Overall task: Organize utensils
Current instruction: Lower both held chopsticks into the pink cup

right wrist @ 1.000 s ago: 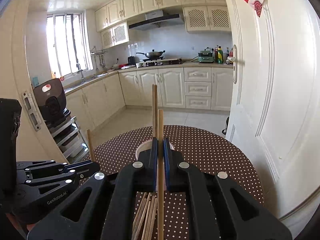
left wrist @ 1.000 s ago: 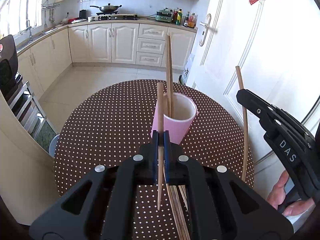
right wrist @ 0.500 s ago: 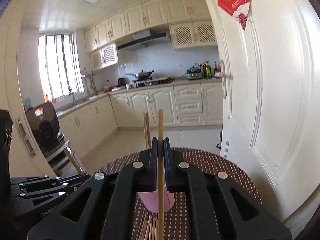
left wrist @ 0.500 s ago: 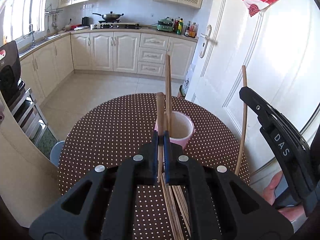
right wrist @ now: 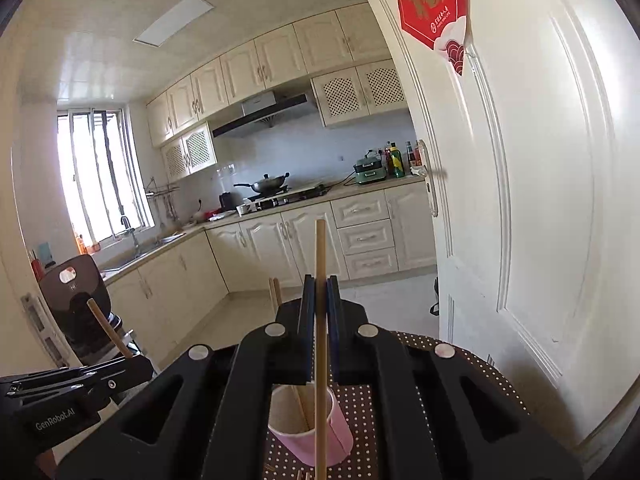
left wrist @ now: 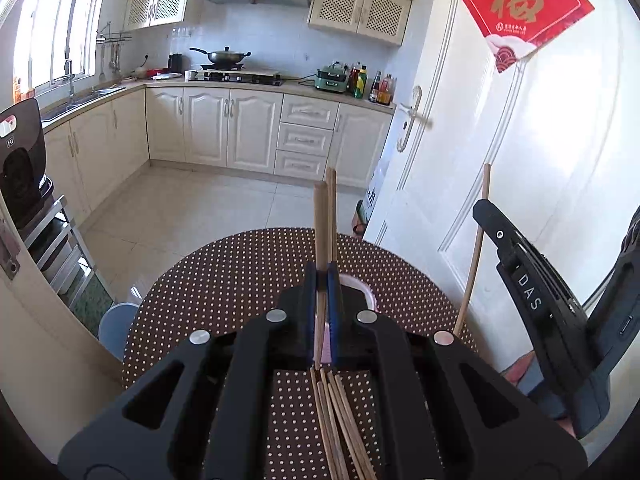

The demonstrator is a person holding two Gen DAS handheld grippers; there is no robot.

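My left gripper [left wrist: 321, 280] is shut on a wooden chopstick [left wrist: 319, 232] that stands upright above the pink cup [left wrist: 370, 294], most of which its jaws hide. One chopstick [left wrist: 332, 200] stands in the cup. Several more chopsticks [left wrist: 340, 420] lie on the brown dotted table [left wrist: 240, 280] beneath the gripper. My right gripper [right wrist: 320, 292] is shut on a paler chopstick [right wrist: 320, 248], held upright over the pink cup [right wrist: 316, 436]. The left wrist view shows the right gripper [left wrist: 486, 210] at the right. In the right wrist view the left gripper [right wrist: 132, 364] sits at the lower left.
A white door [left wrist: 500, 160] stands close to the table's right side. A pale blue bin [left wrist: 114, 324] sits on the floor left of the table. A dark chair [left wrist: 20, 160] and a metal rack are further left. Kitchen cabinets [left wrist: 240, 132] line the far wall.
Both grippers have risen with their chopsticks. The right gripper has tipped upward and rolled, so the cup now sits low in its view. The left one's chopstick stands higher over the cup.
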